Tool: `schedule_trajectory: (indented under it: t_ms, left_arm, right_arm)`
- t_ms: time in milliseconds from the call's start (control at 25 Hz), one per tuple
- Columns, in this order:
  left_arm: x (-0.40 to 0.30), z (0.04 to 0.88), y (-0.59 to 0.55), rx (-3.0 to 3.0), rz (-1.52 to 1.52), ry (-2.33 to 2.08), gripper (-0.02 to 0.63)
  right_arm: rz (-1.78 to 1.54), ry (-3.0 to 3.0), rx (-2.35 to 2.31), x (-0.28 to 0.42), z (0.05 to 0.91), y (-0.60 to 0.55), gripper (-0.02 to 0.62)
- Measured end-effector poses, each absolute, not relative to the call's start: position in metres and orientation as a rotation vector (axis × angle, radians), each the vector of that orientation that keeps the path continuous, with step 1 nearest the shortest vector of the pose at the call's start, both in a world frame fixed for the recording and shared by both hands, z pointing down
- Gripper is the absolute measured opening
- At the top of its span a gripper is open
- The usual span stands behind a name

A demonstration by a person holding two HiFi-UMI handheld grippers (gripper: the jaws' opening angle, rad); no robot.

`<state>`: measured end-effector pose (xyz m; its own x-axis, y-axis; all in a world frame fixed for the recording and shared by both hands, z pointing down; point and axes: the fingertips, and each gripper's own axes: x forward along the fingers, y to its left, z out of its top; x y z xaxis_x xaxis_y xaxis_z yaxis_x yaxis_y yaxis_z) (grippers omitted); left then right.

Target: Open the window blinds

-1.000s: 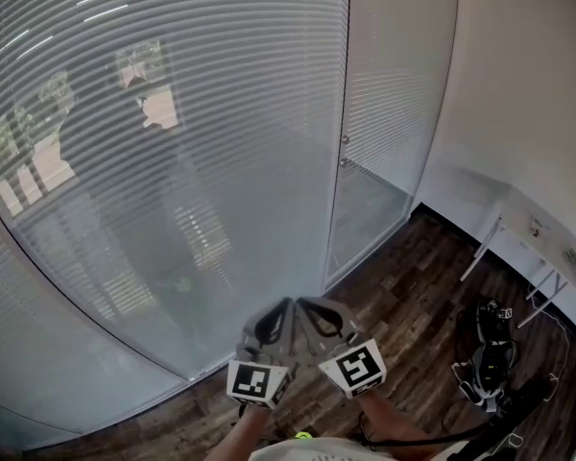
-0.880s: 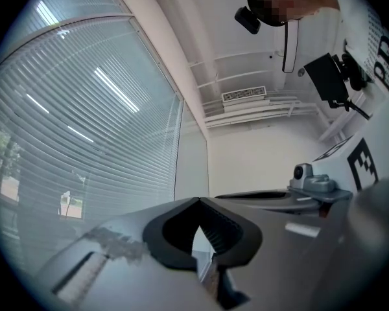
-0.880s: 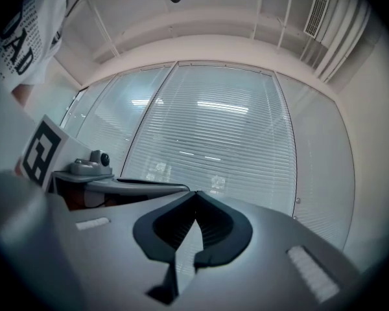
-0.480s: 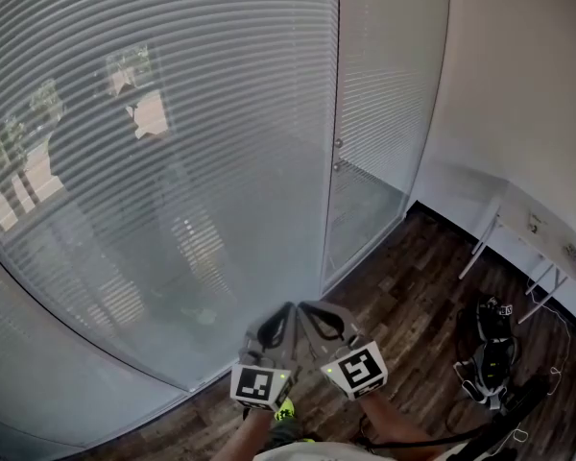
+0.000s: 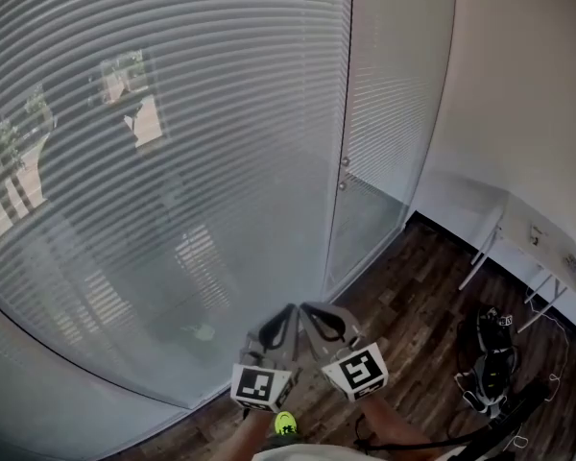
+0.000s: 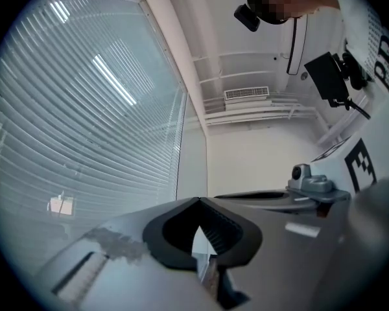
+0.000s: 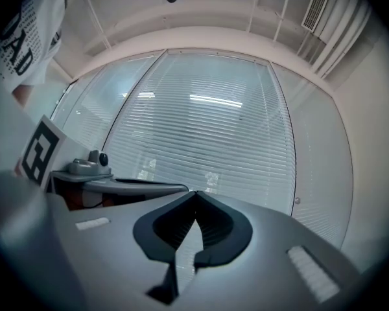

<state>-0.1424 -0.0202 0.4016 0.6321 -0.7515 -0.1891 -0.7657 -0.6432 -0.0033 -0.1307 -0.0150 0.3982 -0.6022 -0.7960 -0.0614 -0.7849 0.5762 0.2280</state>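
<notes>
Listener: Where are the window blinds [image 5: 173,142]?

Describer: Straight ahead, filling the upper left of the head view. Pale horizontal slats lie flat and shut across a wide panel. A narrower panel of the same slats stands to its right, past a slim vertical frame [image 5: 348,84].

Listener: And the tongs?

Describer: Both sit low in the centre of the head view, side by side and well short of the slats. The left gripper [image 5: 286,313] has its jaws together with nothing between them. The right gripper [image 5: 309,310] is the same, tips pressed together and empty. Each carries a cube with black-and-white square markers.

Listener: What stands between them and the blinds?

Describer: Glass, it seems. Bright reflections [image 5: 134,104] lie over the slats, as on a pane in front of them. Two small round knobs [image 5: 343,173] sit on the frame, one above the other.

Listener: What else is around?

Describer: Dark wooden floor [image 5: 403,296] runs under the grippers and off to the right. A plain white wall [image 5: 518,84] meets the narrow panel at a corner. Against that wall stands a small white table [image 5: 542,233] on thin legs. Near it, black gear [image 5: 490,353] and loose cables lie on the floor. A bright green shoe [image 5: 285,423] shows at the bottom edge, below the left gripper. High on the far wall in the left gripper view, a white air vent [image 6: 246,94] is visible.
</notes>
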Motion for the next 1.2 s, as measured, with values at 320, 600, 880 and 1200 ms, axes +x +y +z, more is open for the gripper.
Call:
schedule_trajectory:
  t_ms: [320, 600, 880, 1200]
  left_arm:
    - [-0.127, 0.409, -0.111, -2.792, 0.261, 1.211, -0.009]
    - [-0.130, 0.407, -0.158, -2.781, 0.253, 1.160, -0.009]
    - [-0.112, 0.407, -0.174, -2.812, 0.271, 1.111, -0.009]
    - [-0.118, 0.418, -0.191, -2.801, 0.233, 1.147, -0.009]
  right_arm:
    - [-0.339, -2.706, 1.430, -0.116, 0.409, -0.108, 0.002]
    - [-0.387, -2.661, 1.457, -0.119, 0.403, -0.156, 0.002]
    - [-0.405, -2.610, 1.485, -0.102, 0.404, -0.175, 0.002]
    - [-0.409, -2.616, 1.451, -0.108, 0.411, -0.192, 0.002]
